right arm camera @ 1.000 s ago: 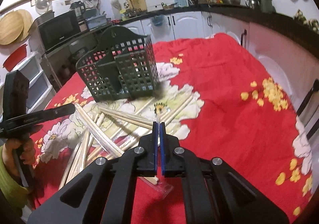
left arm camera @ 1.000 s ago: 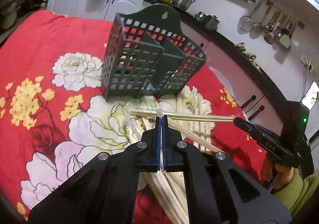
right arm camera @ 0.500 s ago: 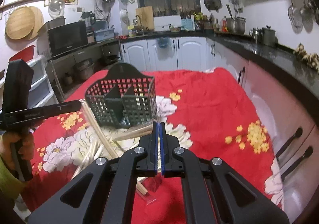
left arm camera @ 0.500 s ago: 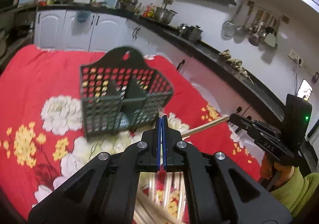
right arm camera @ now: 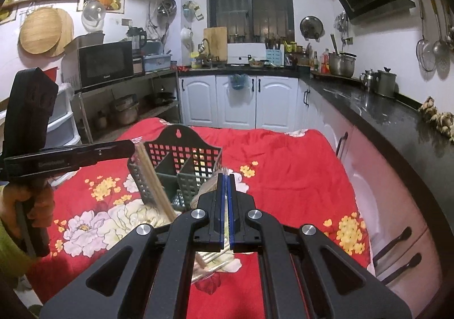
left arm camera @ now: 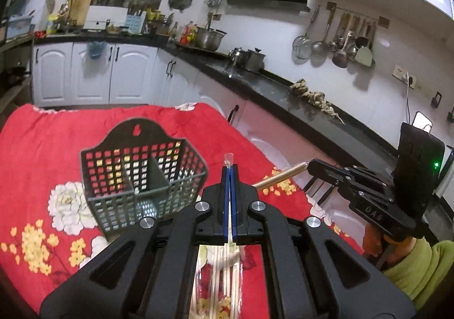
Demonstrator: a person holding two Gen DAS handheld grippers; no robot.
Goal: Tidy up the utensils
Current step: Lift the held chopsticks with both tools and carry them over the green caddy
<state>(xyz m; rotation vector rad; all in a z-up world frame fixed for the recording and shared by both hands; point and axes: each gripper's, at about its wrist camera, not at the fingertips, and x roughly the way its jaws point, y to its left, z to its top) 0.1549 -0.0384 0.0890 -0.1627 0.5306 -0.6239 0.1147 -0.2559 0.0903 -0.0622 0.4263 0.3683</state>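
Note:
A dark green slotted utensil basket [left arm camera: 142, 177] [right arm camera: 181, 165] stands upright on the red flowered cloth, its compartments without utensils that I can see. My left gripper [left arm camera: 229, 170] is shut on a clear sleeve of wooden chopsticks [left arm camera: 227, 276], which hangs below the jaws to the right of the basket. In the right wrist view that left gripper [right arm camera: 132, 146] holds its chopsticks [right arm camera: 154, 182] slanting down in front of the basket. My right gripper [right arm camera: 226, 177] is shut on another wrapped chopstick bundle [right arm camera: 210, 259]. From the left wrist view the right gripper [left arm camera: 310, 164] shows a chopstick end [left arm camera: 283, 178] sticking out.
The red cloth [right arm camera: 283, 171] covers the table. A black countertop [right arm camera: 383, 114] with pots runs along the right, with white cabinets [right arm camera: 235, 100] behind. A hand in a green sleeve [left arm camera: 411, 268] grips each handle. More wrapped chopsticks [right arm camera: 147, 219] lie in front of the basket.
Both grippers have risen off the cloth, each carrying its chopstick bundle up with it. The pile of loose chopsticks has dropped out of the left wrist view, and the basket now sits lower.

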